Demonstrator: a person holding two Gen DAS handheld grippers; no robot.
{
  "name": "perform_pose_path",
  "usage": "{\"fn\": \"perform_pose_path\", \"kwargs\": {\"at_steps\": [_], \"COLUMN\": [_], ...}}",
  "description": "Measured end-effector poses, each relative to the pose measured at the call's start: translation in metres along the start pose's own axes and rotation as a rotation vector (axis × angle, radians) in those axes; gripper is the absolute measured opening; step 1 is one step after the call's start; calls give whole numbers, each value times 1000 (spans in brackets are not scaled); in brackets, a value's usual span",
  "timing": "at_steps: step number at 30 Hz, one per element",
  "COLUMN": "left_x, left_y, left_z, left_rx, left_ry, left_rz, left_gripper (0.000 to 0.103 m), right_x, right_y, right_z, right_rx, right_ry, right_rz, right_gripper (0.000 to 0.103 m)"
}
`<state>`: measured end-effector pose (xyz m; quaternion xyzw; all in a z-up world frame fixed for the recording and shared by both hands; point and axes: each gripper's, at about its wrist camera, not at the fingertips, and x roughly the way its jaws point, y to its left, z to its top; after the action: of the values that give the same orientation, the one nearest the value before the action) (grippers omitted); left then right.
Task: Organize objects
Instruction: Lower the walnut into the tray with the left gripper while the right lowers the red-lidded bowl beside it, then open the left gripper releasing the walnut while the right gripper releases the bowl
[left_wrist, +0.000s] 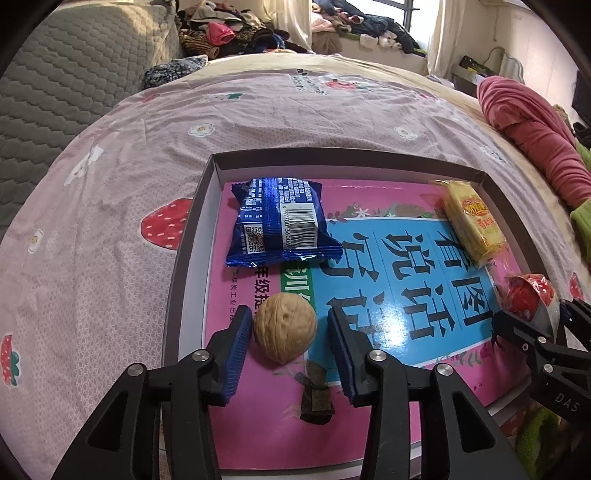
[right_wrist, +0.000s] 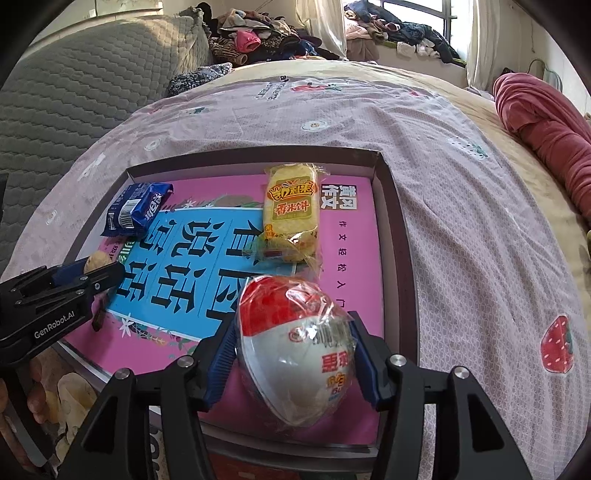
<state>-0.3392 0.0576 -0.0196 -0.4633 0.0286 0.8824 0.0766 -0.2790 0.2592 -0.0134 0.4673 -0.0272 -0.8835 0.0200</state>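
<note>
Currently two items are bracketed by grippers inside the shallow dark-walled cardboard tray, which is laid on a pink strawberry-print bedsheet and lined with a glossy pink-and-blue book cover. A round tan walnut is seen resting on the cover between the blue-padded fingers of the left gripper. The jaws are held partly open: the left pad lies just beside the shell, perhaps grazing it, and a clear gap is noted at the right pad, so no grip is recorded. The walnut's pointed end is turned toward the camera, roughly along the fingers.

A red-and-white egg-shaped snack in clear wrap is enclosed by the right gripper, both pads lying against the wrapping; its long axis is set along the fingers. Whether it is clamped or merely touched cannot be told.

Farther in, a blue foil packet and a yellow rice-cracker pack are left untouched. Each gripper is nearest its own item.
</note>
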Motion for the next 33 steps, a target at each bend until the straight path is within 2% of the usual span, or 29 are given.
{"fn": "perform_pose_path", "kwargs": {"at_steps": [2, 13, 16, 22, 26, 33], "left_x": [0, -5, -8, -17, -22, -47], "left_y": [0, 3, 2, 4, 6, 12], "left_z": [0, 0, 1, 4, 5, 7], "left_rx": [2, -18, -18, -33, -38, -54], "left_ry": [5, 26, 21, 9, 6, -34], "left_rz": [8, -25, -20, -43, -20, -29], "left_gripper": [57, 63, 74, 76, 80, 82], "right_x": [0, -9, -11, -17, -24, -59], "right_y": [0, -3, -2, -3, -2, 4], "right_z": [0, 3, 4, 5, 6, 9], "right_rx": [-1, 12, 12, 19, 25, 29], "right_ry": [0, -29, -33, -45, -55, -135], "right_rz": [-1, 8, 11, 11, 21, 45], "right_gripper": [61, 68, 68, 74, 78, 86]}}
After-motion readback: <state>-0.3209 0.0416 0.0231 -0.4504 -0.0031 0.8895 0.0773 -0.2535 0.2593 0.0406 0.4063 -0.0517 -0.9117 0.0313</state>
